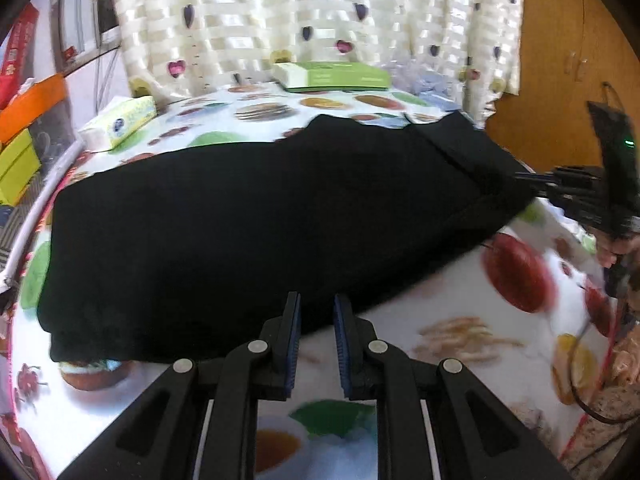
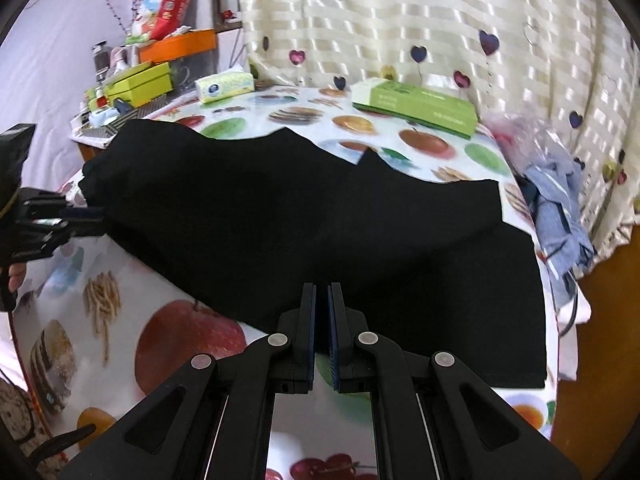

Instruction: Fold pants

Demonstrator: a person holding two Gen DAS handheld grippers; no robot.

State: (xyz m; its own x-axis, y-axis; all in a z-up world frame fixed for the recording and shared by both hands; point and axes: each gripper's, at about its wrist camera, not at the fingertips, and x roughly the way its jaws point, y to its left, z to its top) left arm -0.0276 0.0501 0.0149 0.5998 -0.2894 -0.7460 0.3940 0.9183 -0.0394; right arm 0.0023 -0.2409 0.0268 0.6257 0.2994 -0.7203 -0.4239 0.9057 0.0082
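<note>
Left gripper (image 1: pixel 316 300) is angled downward, blue-padded fingers (image 1: pixel 294 336) parallel with a narrow gap, nothing seen between them. Right gripper (image 2: pixel 322 290) is pitched down likewise, pads nearly touching, nothing clamped. Each gripper is seen side-on at the other view's edge, with part of a hand (image 1: pixel 618 246) wrapped round the right one's grip.

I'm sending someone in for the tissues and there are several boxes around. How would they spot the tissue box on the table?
Start at the table with the fruit-print cloth and the black pants spread across it. Look past the pants to the far edge by the cream curtain, toward the side with the cluttered shelf. The tissue box is pale yellow-green and white with a round blue logo, smaller than the long flat green box further along.
</note>
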